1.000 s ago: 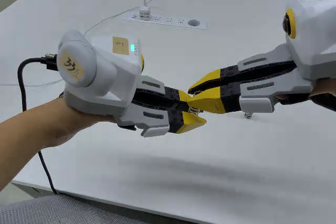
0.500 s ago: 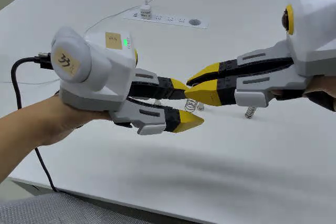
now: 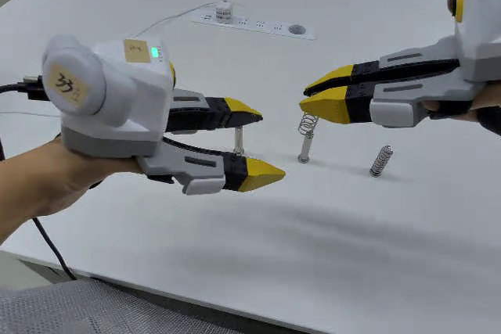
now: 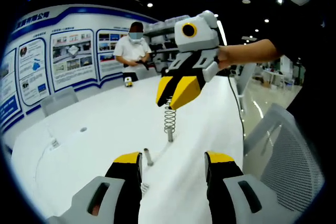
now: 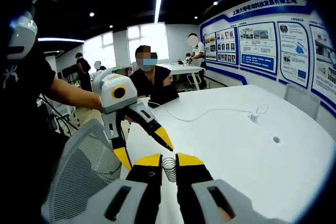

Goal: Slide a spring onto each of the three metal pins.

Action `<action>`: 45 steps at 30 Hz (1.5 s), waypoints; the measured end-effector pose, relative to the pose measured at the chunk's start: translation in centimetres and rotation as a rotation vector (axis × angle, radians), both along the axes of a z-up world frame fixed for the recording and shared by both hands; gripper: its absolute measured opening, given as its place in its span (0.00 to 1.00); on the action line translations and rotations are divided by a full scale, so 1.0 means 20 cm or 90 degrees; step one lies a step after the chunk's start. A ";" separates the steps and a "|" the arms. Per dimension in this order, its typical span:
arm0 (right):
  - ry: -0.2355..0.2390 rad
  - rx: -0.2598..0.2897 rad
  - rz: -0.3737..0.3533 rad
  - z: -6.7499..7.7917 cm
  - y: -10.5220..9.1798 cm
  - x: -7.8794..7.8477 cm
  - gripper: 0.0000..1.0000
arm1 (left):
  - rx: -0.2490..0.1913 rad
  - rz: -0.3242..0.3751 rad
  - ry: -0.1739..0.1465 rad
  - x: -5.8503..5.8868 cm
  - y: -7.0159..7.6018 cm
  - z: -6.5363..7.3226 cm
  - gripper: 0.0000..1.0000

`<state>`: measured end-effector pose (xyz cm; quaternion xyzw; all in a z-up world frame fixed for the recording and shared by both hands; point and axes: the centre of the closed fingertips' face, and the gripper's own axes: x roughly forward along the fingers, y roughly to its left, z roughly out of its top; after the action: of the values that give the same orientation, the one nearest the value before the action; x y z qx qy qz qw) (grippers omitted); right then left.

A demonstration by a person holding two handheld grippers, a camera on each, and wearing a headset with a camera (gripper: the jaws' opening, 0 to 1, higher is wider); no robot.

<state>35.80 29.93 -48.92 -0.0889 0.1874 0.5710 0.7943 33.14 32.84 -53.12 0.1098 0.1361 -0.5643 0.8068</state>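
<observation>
White bench [image 3: 235, 256] is carrying a bare pin [image 3: 238, 140] beside the wide-open left gripper [image 3: 270, 145]. The right gripper [image 3: 305, 98], jaws narrow, is hanging over the spring [image 3: 308, 123] on the middle pin [image 3: 304, 149]; grip unclear.

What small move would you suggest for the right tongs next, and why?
Probably lower the right tongs straight down, then let go. They appear to grip the spring by its top, and it sits only on the tip of the middle pin, most of the shaft bare.
</observation>
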 end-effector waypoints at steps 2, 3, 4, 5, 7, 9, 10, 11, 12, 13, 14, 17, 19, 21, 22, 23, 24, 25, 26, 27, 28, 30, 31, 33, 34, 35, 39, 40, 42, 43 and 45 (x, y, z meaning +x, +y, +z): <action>0.003 -0.003 -0.012 -0.01 -0.02 0.04 0.10 | 0.004 0.015 -0.001 0.02 0.04 0.00 0.52; 0.004 -0.004 -0.016 -0.02 -0.03 0.06 0.10 | 0.006 0.020 0.000 0.02 0.06 0.00 0.53; 0.006 -0.005 -0.024 -0.02 -0.04 0.07 0.10 | 0.009 0.028 -0.001 0.04 0.09 0.00 0.54; 0.007 -0.006 -0.031 -0.03 -0.04 0.08 0.10 | 0.010 0.033 -0.002 0.04 0.10 0.00 0.54; 0.011 -0.007 -0.043 -0.04 -0.05 0.11 0.10 | 0.005 0.044 0.003 0.05 0.14 0.00 0.55; 0.015 -0.009 -0.058 -0.06 -0.07 0.16 0.10 | 0.003 0.054 0.005 0.06 0.17 0.00 0.57; 0.015 -0.011 -0.058 -0.07 -0.07 0.17 0.10 | 0.004 0.057 0.006 0.06 0.18 0.00 0.58; 0.017 -0.015 -0.064 -0.09 -0.08 0.19 0.10 | 0.007 0.060 0.006 0.07 0.19 -0.01 0.58; 0.015 -0.017 -0.067 -0.09 -0.08 0.19 0.10 | 0.009 0.060 0.006 0.07 0.20 -0.01 0.58; 0.013 -0.023 -0.068 -0.10 -0.08 0.19 0.10 | 0.011 0.061 0.006 0.07 0.21 -0.01 0.59; 0.007 -0.030 -0.077 -0.13 -0.09 0.23 0.10 | 0.016 0.061 0.006 0.07 0.23 -0.02 0.59; 0.005 -0.048 -0.087 -0.18 -0.12 0.27 0.10 | 0.022 0.071 0.013 0.09 0.28 -0.03 0.63; 0.014 -0.045 -0.096 -0.19 -0.13 0.30 0.10 | 0.022 0.083 0.012 0.11 0.32 -0.03 0.65; 0.017 -0.047 -0.097 -0.21 -0.14 0.32 0.10 | 0.010 0.086 0.028 0.11 0.34 -0.03 0.67; 0.019 -0.048 -0.098 -0.23 -0.13 0.33 0.10 | 0.005 0.084 0.040 0.10 0.35 -0.03 0.70; 0.020 -0.051 -0.099 -0.24 -0.13 0.34 0.10 | 0.005 0.085 0.045 0.10 0.36 -0.04 0.73; 0.023 -0.050 -0.100 -0.26 -0.12 0.35 0.10 | 0.006 0.086 0.047 0.10 0.37 -0.04 0.75; 0.024 -0.050 -0.100 -0.27 -0.12 0.35 0.10 | 0.007 0.087 0.049 0.10 0.37 -0.05 0.78; 0.028 -0.051 -0.107 -0.29 -0.11 0.36 0.10 | 0.009 0.090 0.054 0.11 0.38 -0.05 0.79; 0.031 -0.049 -0.107 -0.30 -0.11 0.36 0.10 | 0.012 0.092 0.056 0.11 0.39 -0.06 0.80; 0.036 -0.049 -0.108 -0.31 -0.10 0.36 0.10 | 0.015 0.092 0.059 0.11 0.39 -0.07 0.82; 0.041 -0.052 -0.111 -0.35 -0.10 0.36 0.10 | 0.024 0.093 0.067 0.11 0.40 -0.09 0.86; 0.046 -0.058 -0.113 -0.37 -0.10 0.36 0.10 | 0.028 0.095 0.069 0.11 0.40 -0.10 0.88; 0.052 -0.057 -0.114 -0.39 -0.10 0.37 0.10 | 0.034 0.098 0.070 0.11 0.40 -0.12 0.93; 0.054 -0.059 -0.118 -0.40 -0.10 0.37 0.10 | 0.036 0.102 0.071 0.11 0.41 -0.12 0.94; 0.058 -0.058 -0.121 -0.41 -0.10 0.38 0.10 | 0.037 0.104 0.072 0.11 0.41 -0.12 0.95; 0.062 -0.062 -0.121 -0.43 -0.09 0.37 0.10 | 0.032 0.111 0.071 0.11 0.42 -0.12 0.97; 0.063 -0.064 -0.122 -0.43 -0.09 0.37 0.10 | 0.032 0.112 0.070 0.11 0.43 -0.12 0.97; 0.064 -0.070 -0.119 -0.44 -0.09 0.37 0.10 | 0.035 0.115 0.070 0.12 0.44 -0.13 0.97; 0.066 -0.071 -0.120 -0.45 -0.09 0.36 0.10 | 0.036 0.116 0.071 0.12 0.44 -0.13 0.97; 0.067 -0.075 -0.117 -0.45 -0.08 0.36 0.10 | 0.034 0.119 0.070 0.12 0.44 -0.12 0.98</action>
<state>42.91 28.29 -57.99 -0.0883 0.2693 0.4878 0.8257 35.49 41.73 -55.59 0.0869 0.2048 -0.4876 0.8442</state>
